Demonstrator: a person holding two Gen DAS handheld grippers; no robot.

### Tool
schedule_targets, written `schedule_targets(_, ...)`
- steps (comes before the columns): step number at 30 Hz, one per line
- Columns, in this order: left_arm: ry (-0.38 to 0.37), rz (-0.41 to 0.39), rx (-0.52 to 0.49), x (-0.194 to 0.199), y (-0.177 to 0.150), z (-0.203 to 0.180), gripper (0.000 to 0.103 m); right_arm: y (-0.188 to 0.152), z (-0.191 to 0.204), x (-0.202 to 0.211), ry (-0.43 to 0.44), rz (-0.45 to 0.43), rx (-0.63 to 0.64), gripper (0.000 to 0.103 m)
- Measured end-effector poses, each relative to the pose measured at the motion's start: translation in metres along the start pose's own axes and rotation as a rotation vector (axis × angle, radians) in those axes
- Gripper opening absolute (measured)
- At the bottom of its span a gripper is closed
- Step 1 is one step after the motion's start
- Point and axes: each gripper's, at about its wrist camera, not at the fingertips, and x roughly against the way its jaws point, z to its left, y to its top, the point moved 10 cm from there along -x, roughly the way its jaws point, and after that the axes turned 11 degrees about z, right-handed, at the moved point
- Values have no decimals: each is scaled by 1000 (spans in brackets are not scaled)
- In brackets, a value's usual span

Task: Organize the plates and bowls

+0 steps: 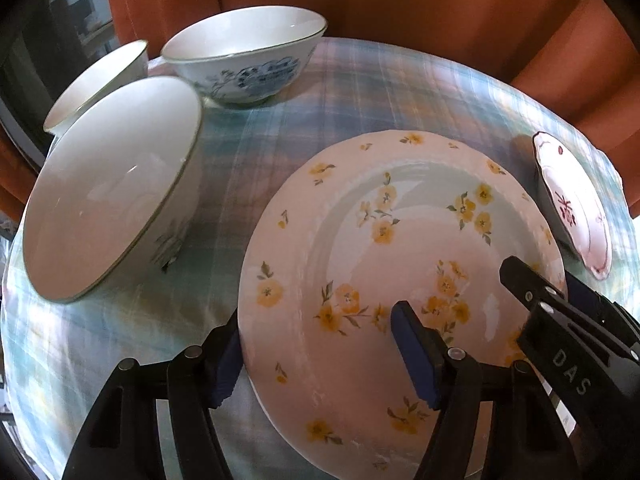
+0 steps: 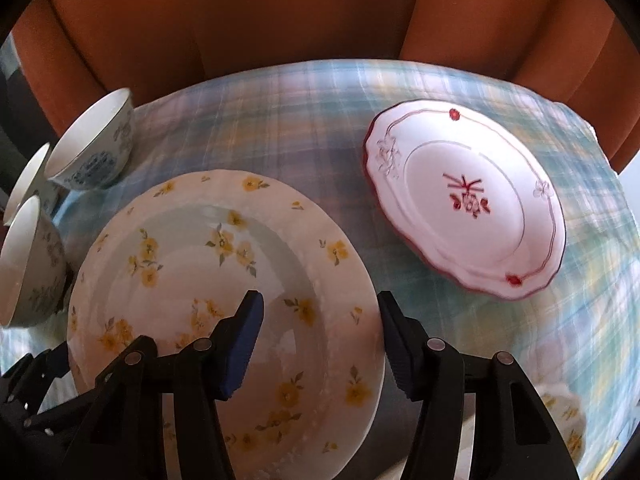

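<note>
A deep white plate with yellow flowers (image 1: 360, 240) lies on the plaid tablecloth (image 2: 300, 112). My left gripper (image 1: 316, 316) straddles its left rim, with one blue pad outside against the edge and the other over the well, apart from the wall. My right gripper (image 2: 318, 300) straddles the right rim the same way, its outer pad at the edge. Both are open around the rim. A white plate with red trim (image 2: 464, 204) sits to the right. Three white bowls with blue patterns stand to the left: the nearest (image 1: 112, 192), one behind it (image 1: 96, 80) and one further back (image 1: 244, 52).
Part of another yellow-flower dish (image 2: 560, 412) shows at the lower right, by the table's front edge. Orange fabric (image 2: 320, 12) hangs behind the table's far edge. Bare cloth lies between the bowls and the red-trimmed plate.
</note>
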Motion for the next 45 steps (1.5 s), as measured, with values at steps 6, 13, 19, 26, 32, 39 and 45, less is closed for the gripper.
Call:
schedule_targets(6,15,31,-1,4,-25,15,71,-30,13,6,10,36,-3,61)
schedule_targets(13,45,74,30,13,-58,38,71,-67,35,13,20,80,20,61)
schedule_targets(19,51,115,48,17,-80,51,71,-92,46,19,39,116,45,61)
schedule_targets(26,51,103,54,11,-66,45,77,-88,46,14,57,131,89,62)
schedule_targets(32,25,100,87,7,-54,44,77,-73,48,4,90,130,101,62)
schedule_targets(39,28,107,52,10,-54,45,75,-73,50,5,62,156,113,62)
schedule_targets(45,13,140,40,17,-63,47,75,-91,50,13,67,208,72,62)
